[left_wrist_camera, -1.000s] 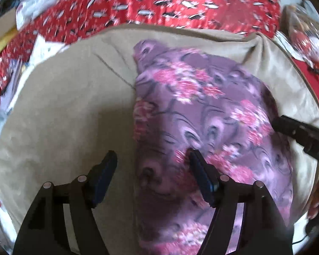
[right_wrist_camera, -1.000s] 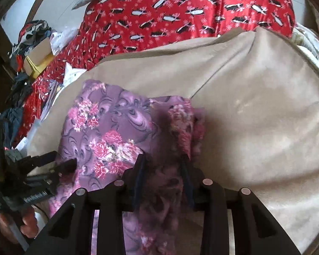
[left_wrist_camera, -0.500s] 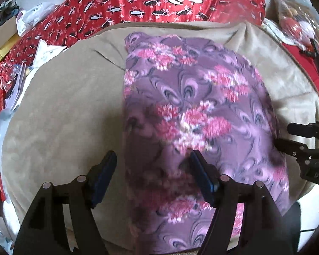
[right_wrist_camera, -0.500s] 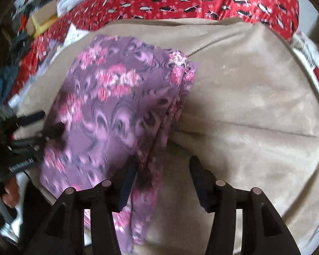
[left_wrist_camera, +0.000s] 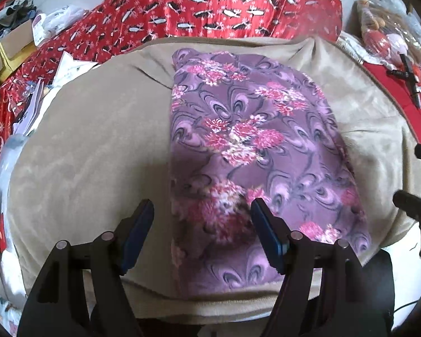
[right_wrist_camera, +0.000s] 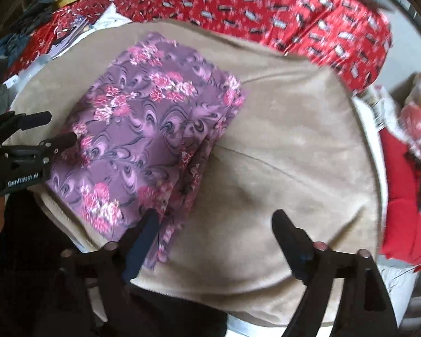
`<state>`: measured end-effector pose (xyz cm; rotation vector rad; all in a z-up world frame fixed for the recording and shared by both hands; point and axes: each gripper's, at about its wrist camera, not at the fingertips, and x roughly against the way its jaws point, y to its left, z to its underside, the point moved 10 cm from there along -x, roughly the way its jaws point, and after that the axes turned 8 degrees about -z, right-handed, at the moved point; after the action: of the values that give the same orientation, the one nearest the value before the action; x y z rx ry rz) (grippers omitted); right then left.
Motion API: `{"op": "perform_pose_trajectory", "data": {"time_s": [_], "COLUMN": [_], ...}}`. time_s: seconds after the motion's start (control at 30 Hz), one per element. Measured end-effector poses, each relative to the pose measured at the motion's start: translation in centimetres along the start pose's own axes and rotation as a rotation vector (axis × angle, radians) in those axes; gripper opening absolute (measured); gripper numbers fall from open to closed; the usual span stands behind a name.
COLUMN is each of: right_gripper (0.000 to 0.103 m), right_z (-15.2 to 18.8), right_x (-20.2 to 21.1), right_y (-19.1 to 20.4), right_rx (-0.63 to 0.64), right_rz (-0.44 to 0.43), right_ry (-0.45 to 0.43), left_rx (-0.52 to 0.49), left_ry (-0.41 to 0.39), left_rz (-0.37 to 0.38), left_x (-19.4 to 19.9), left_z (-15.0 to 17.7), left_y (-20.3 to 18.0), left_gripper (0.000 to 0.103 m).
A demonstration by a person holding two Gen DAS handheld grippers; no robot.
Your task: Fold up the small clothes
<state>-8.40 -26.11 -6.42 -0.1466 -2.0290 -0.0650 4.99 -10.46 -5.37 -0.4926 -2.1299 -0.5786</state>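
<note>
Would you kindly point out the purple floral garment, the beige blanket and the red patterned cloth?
Purple floral garment (left_wrist_camera: pixel 255 146), left wrist view, its middle.
Beige blanket (right_wrist_camera: pixel 294 146), right wrist view, bare part.
Red patterned cloth (left_wrist_camera: pixel 210 8), left wrist view, upper stretch.

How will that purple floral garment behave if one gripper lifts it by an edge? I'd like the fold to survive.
The purple floral garment probably droops: it looks thin and follows the beige blanket. Its stacked layers sit loose along one side, so they would likely slide apart.
</note>
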Motion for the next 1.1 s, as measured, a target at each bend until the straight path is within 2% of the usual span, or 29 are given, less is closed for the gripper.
{"op": "perform_pose_trajectory", "data": {"time_s": [0.07, 0.3, 0.43, 0.53, 0.67, 0.83, 1.1], "right_gripper": [0.096, 0.096, 0.097, 0.098, 0.1, 0.1, 0.1], "right_z": [0.6, 2.6, 2.8, 2.7, 2.5, 2.1, 2.1], "right_x": [0.9, 1.0, 1.2, 1.4, 2.1, 2.9, 3.8], "right_y": [0.1, 1.6, 1.7, 2.0, 2.3, 2.4, 2.0], "right_rx": [0.005, -0.076, -0.119, -0.15, -0.133, -0.147, -0.165], "right_rz": [0.023, 0.037, 0.067, 0.05, 0.086, 0.067, 0.083], "right_ry": [-0.024, -0.045, -0.082, -0.105, -0.156, -0.212, -0.252], "left_rx": [-0.002, 0.003, -0.001, 0.006, 0.013, 0.015, 0.064], "left_ry": [-0.019, -0.079, -0.113, -0.136, -0.137, -0.127, -0.118], "left_rz": [0.004, -0.033, -0.07, -0.096, -0.101, -0.094, -0.089], "left_x": [0.8, 2.7, 3.7, 4.4, 4.7, 4.9, 5.3], "left_z": [0.3, 1.2, 2.0, 2.6, 3.1, 3.6, 3.6], "left_y": [-0.1, 0.4, 1.0, 1.7, 2.0, 1.8, 2.7], "left_gripper": [0.071, 0.075, 0.076, 0.08, 0.081, 0.082, 0.082]}}
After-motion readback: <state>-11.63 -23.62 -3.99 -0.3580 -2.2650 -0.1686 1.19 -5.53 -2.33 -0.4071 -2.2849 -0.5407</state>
